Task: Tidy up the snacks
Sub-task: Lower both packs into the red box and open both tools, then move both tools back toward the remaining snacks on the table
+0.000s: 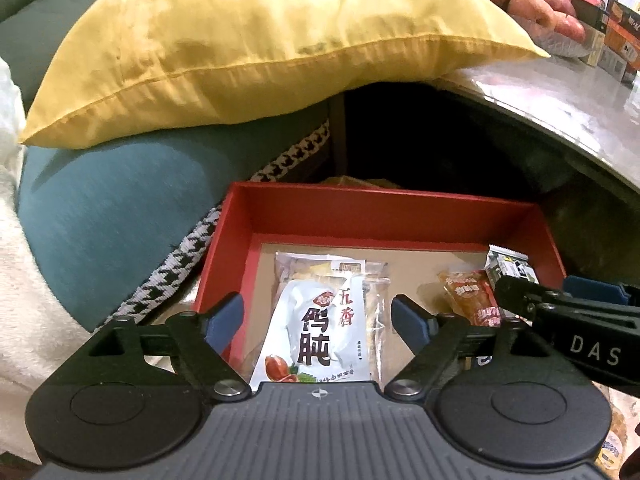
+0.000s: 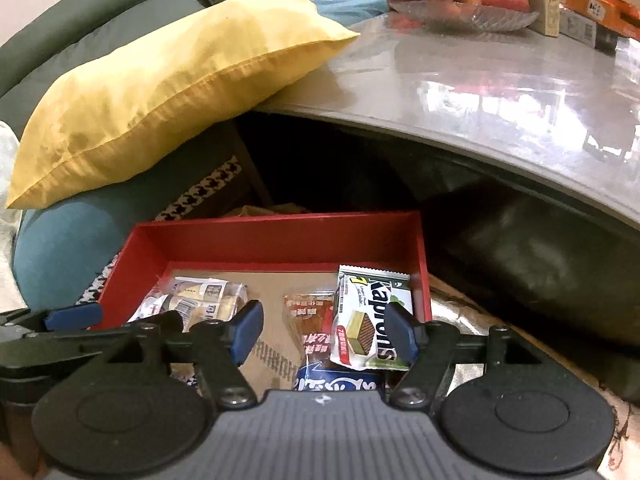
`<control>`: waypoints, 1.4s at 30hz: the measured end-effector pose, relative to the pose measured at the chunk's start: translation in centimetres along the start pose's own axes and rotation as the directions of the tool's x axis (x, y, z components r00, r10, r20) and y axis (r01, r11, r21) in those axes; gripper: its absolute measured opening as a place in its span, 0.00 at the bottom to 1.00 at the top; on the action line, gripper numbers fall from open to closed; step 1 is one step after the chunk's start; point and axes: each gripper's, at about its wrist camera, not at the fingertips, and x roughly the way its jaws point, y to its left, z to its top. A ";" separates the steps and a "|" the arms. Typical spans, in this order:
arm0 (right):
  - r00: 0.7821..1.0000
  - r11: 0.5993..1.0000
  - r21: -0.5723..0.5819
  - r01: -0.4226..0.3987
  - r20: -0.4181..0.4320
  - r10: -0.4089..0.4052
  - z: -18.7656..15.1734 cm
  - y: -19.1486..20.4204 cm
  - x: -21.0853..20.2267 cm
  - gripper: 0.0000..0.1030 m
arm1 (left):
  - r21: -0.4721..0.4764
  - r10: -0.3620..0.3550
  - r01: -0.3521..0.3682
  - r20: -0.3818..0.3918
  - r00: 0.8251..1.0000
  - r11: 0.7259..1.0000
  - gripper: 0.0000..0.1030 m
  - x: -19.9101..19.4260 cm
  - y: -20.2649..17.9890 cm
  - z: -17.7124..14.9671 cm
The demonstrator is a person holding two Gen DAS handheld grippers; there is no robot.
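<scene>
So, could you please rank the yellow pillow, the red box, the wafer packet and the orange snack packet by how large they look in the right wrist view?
1. yellow pillow
2. red box
3. wafer packet
4. orange snack packet, partly hidden behind the wafer packet, so this last place is less sure.

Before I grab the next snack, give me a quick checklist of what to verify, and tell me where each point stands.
1. Left gripper open and empty: ok, both jaws stand apart around nothing.
2. Right gripper open and empty: ok.
3. Red box open, with bare floor left in the middle: ok.
4. White packet lies flat in the box: ok.
5. Wafer packet settled: not ok, it leans tilted by the right wall.
6. Orange packet free to grasp: cannot tell, the wafer packet may overlap its edge.
</scene>
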 end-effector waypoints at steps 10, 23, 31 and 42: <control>0.999 1.000 0.003 0.023 0.031 -0.023 -0.6 -0.4 -3.1 0.61 | -0.018 -0.040 0.041 0.035 0.999 0.999 0.85 -2.2 0.3 0.2; 0.998 0.999 -0.001 0.054 0.022 -0.054 -3.4 -1.9 -7.5 0.62 | -0.022 -0.109 0.109 0.015 0.994 0.994 0.86 -4.9 0.8 -2.2; 0.997 0.997 0.020 0.079 -0.017 -0.079 -6.5 -3.8 -9.9 0.67 | 0.031 -0.194 0.195 -0.042 0.980 0.980 0.86 -6.2 -1.7 -5.3; 0.997 0.995 0.068 0.079 -0.016 -0.078 -8.3 -6.2 -12.8 0.67 | 0.187 -0.256 0.278 -0.133 0.958 0.942 0.86 -5.3 -8.2 -8.9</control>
